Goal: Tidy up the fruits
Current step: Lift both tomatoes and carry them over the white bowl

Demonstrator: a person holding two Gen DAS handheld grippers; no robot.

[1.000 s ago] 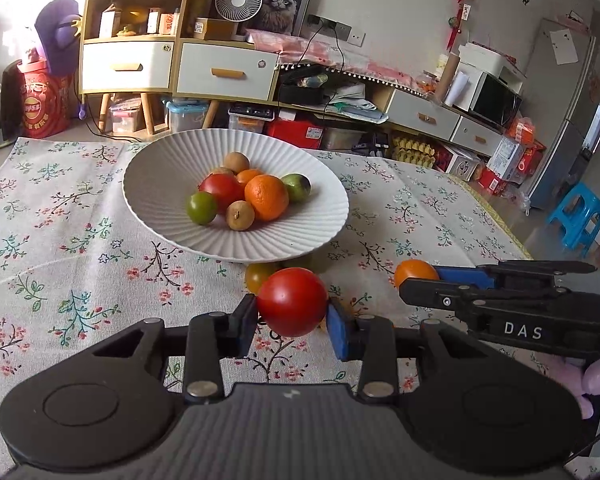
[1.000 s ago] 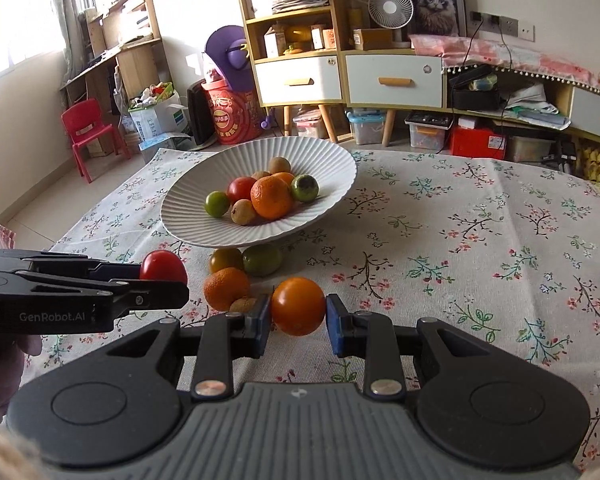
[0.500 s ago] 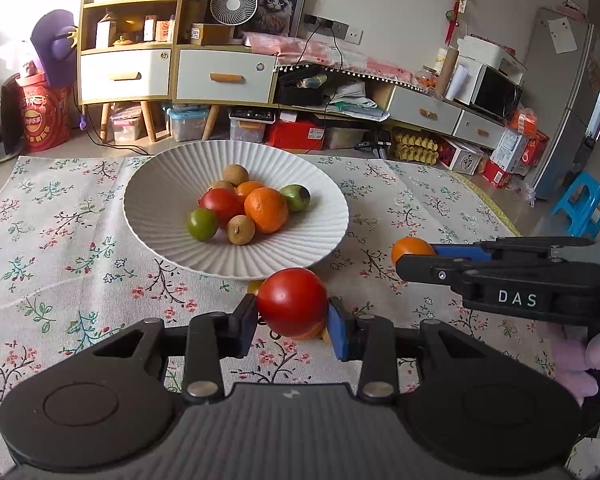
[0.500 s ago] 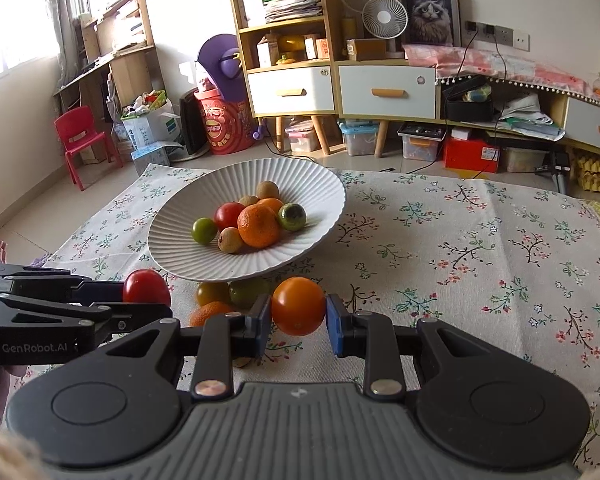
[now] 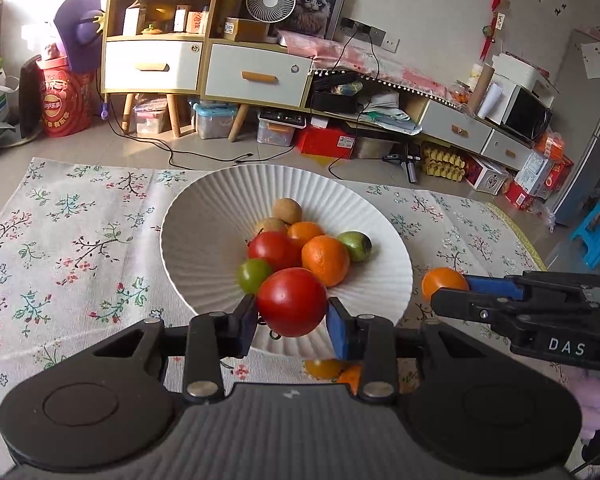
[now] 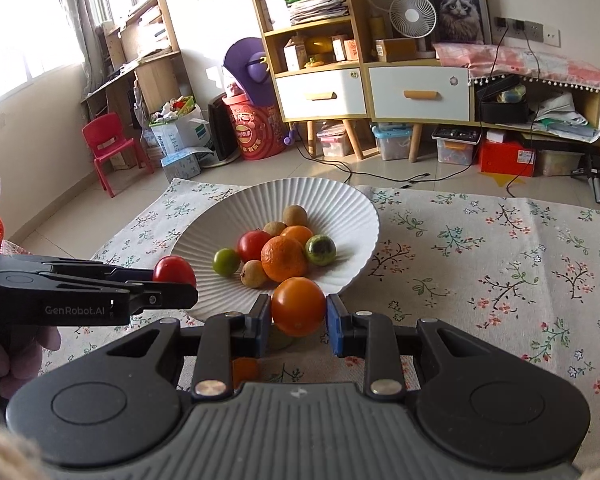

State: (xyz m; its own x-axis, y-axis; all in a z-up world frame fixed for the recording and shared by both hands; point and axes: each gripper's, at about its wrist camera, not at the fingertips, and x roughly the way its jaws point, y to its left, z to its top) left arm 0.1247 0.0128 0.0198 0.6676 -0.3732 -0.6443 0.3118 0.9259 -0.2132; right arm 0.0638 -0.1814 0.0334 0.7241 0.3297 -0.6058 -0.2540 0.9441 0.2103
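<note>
Lower centre of the left wrist view: left gripper (image 5: 291, 320) clenched on a red tomato (image 5: 291, 302), its blue-padded fingers (image 5: 338, 332) pressing both sides, held over the near rim of the white ribbed bowl (image 5: 204, 232). Just below the fingers, partly hidden under the bowl's edge on the flowered bench cloth (image 5: 60, 240), two orange-yellow fruits (image 5: 324, 367). At right of the same frame, reaching in from the edge, right gripper (image 5: 446, 294) grasping an orange (image 5: 442, 282) beside the bowl's right rim. Lower centre of the right wrist view: same orange (image 6: 298, 306) pinched between that gripper's fingers (image 6: 260, 320), just in front of the bowl's near rim (image 6: 340, 208); at left of the frame, left gripper (image 6: 176, 286) with the tomato (image 6: 174, 272) at the bowl's left edge. Further in, at mid-frame, heaped inside the bowl: a second red tomato (image 5: 274, 249), a large mandarin (image 5: 325, 260), a small green fruit (image 5: 253, 275), a green fruit with a dark end (image 5: 355, 246), a smaller orange fruit (image 5: 305, 231) and brown round fruits (image 5: 287, 211) at the back. Beyond the bench, along the top of the frame: wooden cabinet with white drawers (image 5: 152, 66), a small fan (image 5: 265, 1) and a framed cat picture (image 5: 314, 0).
</note>
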